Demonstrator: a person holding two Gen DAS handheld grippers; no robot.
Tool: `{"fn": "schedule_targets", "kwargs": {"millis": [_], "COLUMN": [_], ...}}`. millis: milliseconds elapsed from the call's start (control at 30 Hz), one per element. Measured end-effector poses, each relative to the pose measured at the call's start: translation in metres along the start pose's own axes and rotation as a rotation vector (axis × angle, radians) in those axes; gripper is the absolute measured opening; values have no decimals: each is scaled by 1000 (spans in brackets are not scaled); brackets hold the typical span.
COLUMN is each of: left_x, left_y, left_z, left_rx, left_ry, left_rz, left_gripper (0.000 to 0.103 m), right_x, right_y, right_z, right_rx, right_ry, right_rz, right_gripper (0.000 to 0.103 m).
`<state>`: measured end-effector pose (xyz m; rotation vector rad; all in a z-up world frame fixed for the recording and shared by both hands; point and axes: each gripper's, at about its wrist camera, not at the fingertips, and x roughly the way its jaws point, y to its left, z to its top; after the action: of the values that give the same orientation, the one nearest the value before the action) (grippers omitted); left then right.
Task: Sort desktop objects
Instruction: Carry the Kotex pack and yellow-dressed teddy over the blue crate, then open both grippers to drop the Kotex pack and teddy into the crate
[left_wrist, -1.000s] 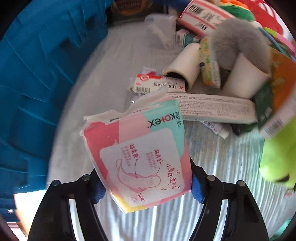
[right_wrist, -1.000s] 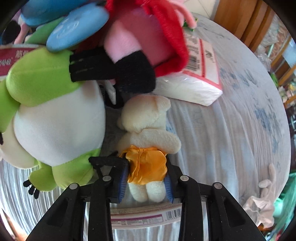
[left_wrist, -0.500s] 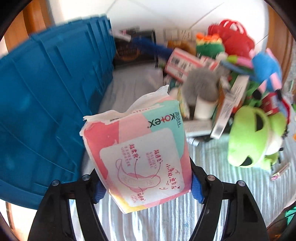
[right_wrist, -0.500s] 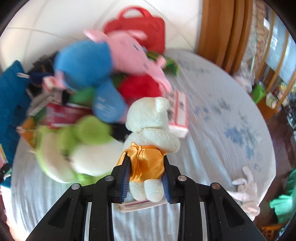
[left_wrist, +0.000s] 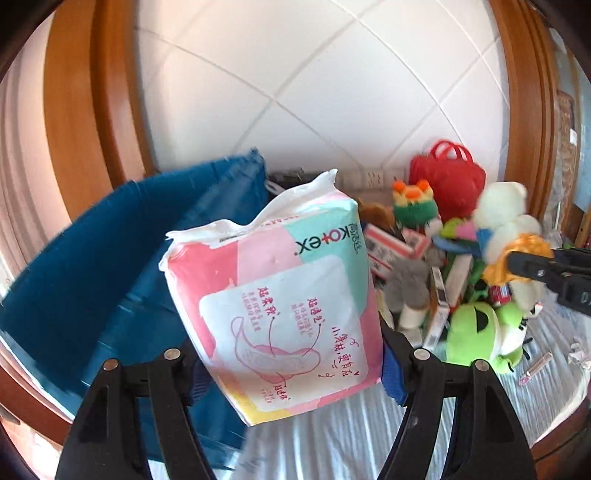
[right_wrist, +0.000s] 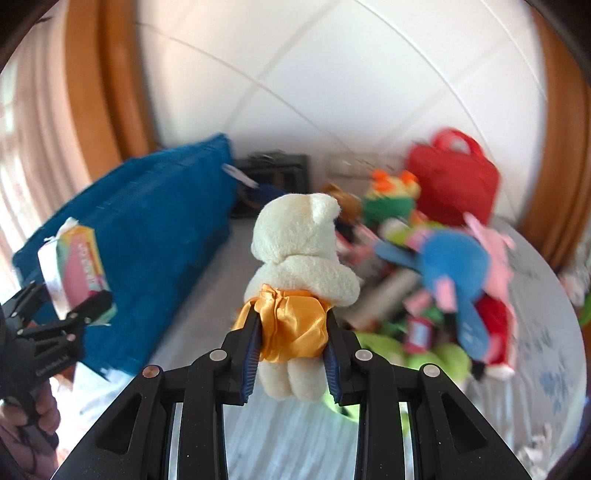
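My left gripper (left_wrist: 291, 365) is shut on a pink, white and teal Kotex pad pack (left_wrist: 277, 302), held up above the table in front of a big blue bin (left_wrist: 110, 266). My right gripper (right_wrist: 291, 362) is shut on a small cream teddy bear (right_wrist: 299, 251) in an orange satin skirt, squeezed at the waist and lifted clear of the pile. The right wrist view also catches the pad pack (right_wrist: 79, 266) and the left gripper (right_wrist: 74, 310) at the far left. In the left wrist view the bear (left_wrist: 506, 218) hangs at the right edge.
A heap of plush toys and boxes (left_wrist: 443, 280) lies on the white striped cloth (left_wrist: 351, 435), with a green frog plush (left_wrist: 480, 332), a blue and pink plush (right_wrist: 458, 266) and a red bag (right_wrist: 458, 177) behind. White tiled wall and wooden frames stand at the back.
Both grippers have risen and tilted up with their loads. The pile has dropped away below, and the wall and the blue bin's top now show.
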<state>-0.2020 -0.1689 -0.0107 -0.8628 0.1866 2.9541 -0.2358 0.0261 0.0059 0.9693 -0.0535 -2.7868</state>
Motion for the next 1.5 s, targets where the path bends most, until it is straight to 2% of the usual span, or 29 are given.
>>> {"fn": "schedule_targets", "kwargs": {"millis": [133, 200, 267, 367, 467, 567, 767, 967, 1200, 1267, 1333, 1433, 1500], "left_x": [-14, -16, -17, -17, -6, 10, 37, 43, 47, 47, 47, 44, 41], "left_y": [49, 75, 102, 141, 177, 213, 254, 274, 280, 279, 275, 266, 266], "left_z": [19, 24, 29, 36, 39, 35, 29, 26, 26, 26, 25, 24, 24], "left_rx": [-34, -77, -107, -143, -163, -194, -227, -239, -240, -243, -239, -231, -230], "left_ry": [-84, -93, -106, -129, -123, -73, 19, 59, 64, 65, 63, 62, 60], "left_rz": [44, -18, 25, 48, 143, 200, 233, 237, 247, 244, 247, 256, 263], "left_gripper": [72, 72, 72, 72, 72, 72, 72, 72, 73, 73, 73, 73, 73], "right_x": [11, 19, 28, 40, 51, 64, 86, 103, 112, 112, 108, 102, 98], "right_y": [76, 111, 144, 184, 218, 242, 288, 311, 316, 317, 318, 318, 315], "right_z": [32, 45, 55, 71, 86, 91, 98, 104, 103, 103, 101, 101, 102], "right_rx": [-98, -138, -176, -203, -220, -254, -316, -366, -397, -403, -404, -398, -385], "right_ry": [-64, -87, -102, -117, -124, -115, -88, -58, -61, -68, -90, -108, -122], "right_rz": [58, 85, 99, 115, 140, 136, 100, 26, -25, -36, -52, -55, -52], "right_gripper": [29, 29, 29, 29, 30, 30, 30, 30, 33, 43, 71, 86, 90]}}
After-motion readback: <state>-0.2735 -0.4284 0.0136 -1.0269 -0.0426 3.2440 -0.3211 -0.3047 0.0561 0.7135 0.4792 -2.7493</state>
